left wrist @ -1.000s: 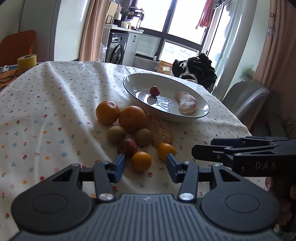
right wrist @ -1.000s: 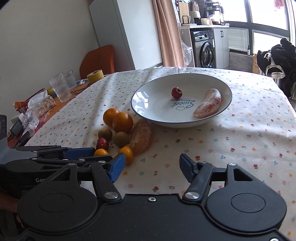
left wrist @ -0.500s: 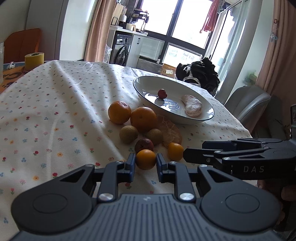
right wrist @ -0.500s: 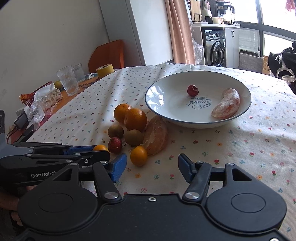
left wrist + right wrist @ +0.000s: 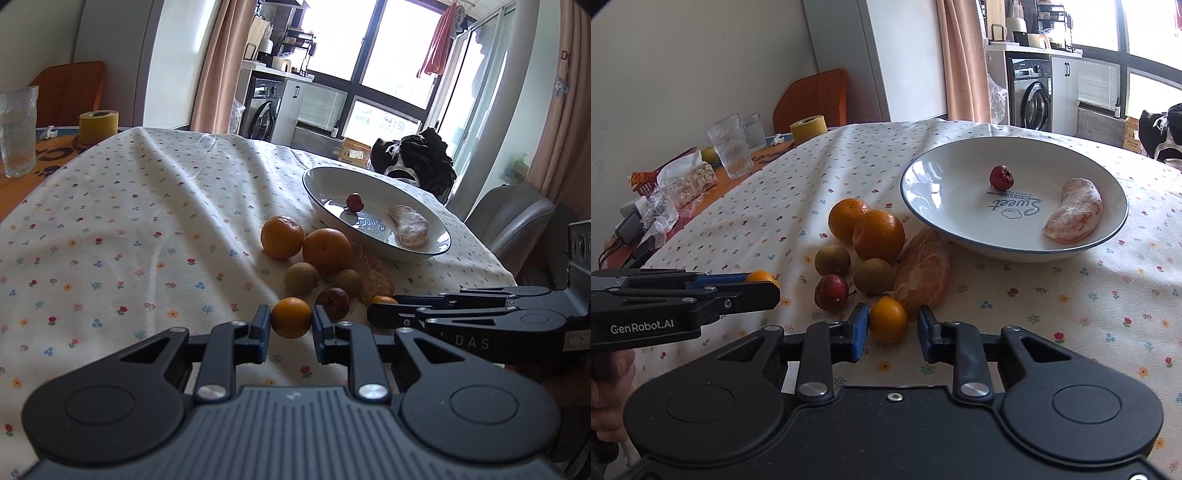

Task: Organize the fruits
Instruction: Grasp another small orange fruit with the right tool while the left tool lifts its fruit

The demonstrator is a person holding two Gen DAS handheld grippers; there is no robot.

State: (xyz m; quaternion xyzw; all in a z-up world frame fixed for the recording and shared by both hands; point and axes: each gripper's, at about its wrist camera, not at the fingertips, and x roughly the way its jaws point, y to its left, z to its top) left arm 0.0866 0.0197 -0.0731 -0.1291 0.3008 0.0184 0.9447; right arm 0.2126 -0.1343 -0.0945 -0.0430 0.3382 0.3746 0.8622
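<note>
A desk under a flower-print cloth (image 5: 147, 229) holds a white bowl (image 5: 960, 225) and a cluster of fruit beside it. The left gripper (image 5: 291, 326) has its jaws closed against a small orange fruit (image 5: 291, 317). The right gripper (image 5: 893, 330) has its jaws around a second small orange fruit (image 5: 888, 320), with a gap at the right finger. Inside the bowl lie 1 red fruit (image 5: 1001, 177) and 1 peeled segment (image 5: 1075, 216).
</note>
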